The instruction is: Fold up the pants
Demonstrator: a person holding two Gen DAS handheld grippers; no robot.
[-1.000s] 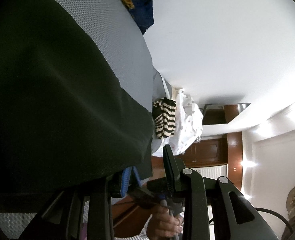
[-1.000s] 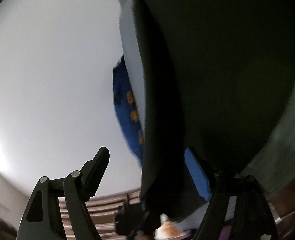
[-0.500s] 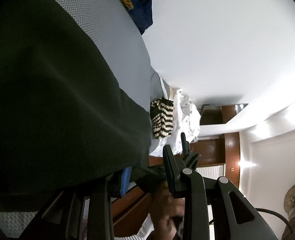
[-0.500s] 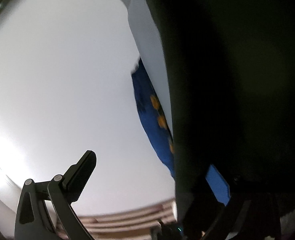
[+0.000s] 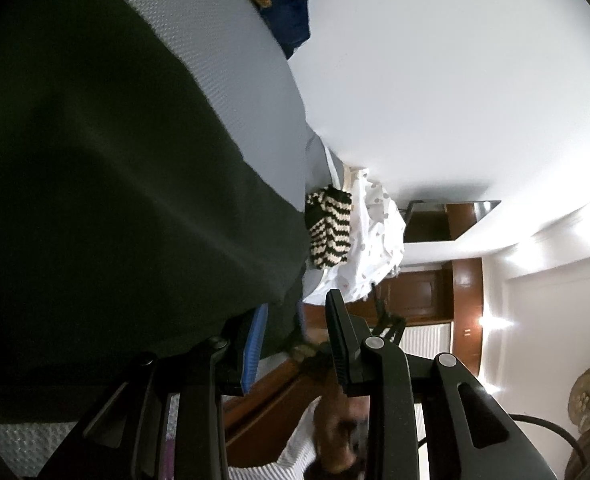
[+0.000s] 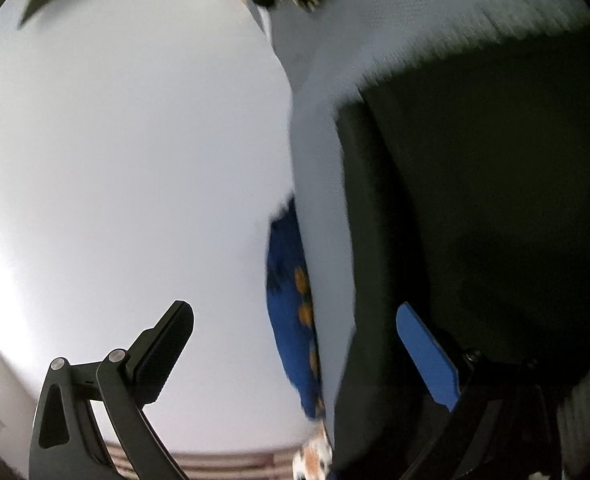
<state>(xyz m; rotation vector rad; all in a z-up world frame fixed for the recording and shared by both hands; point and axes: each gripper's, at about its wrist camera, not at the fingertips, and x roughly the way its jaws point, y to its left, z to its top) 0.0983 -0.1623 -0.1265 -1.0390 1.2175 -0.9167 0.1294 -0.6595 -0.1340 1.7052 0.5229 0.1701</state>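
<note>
Your left gripper (image 5: 295,340) has its jaws nearly closed, and they pinch a corner of the dark pants (image 5: 107,184). That bit of cloth sits right between the blue pad and the black pad. Your right gripper (image 6: 295,344) has its jaws spread very wide, with nothing held in them. Its blue pad sits against the edge of the pants (image 6: 487,208), but the black finger stands far off in open air.

You can see the pants spread flat on the bed (image 5: 251,92), which has a light grey bumpy cover. They fill most of the left camera's view and the right half of the right camera's view.

A blue cloth with orange spots (image 6: 295,312) lies at the far edge of the bed. A black and cream striped cloth (image 5: 330,227) sits past the pants, next to a white dotted cloth (image 5: 375,240).

Below the left jaws you can see a blurry hand (image 5: 343,432); it may be holding your other gripper, but the picture is too smeared to be sure.
</note>
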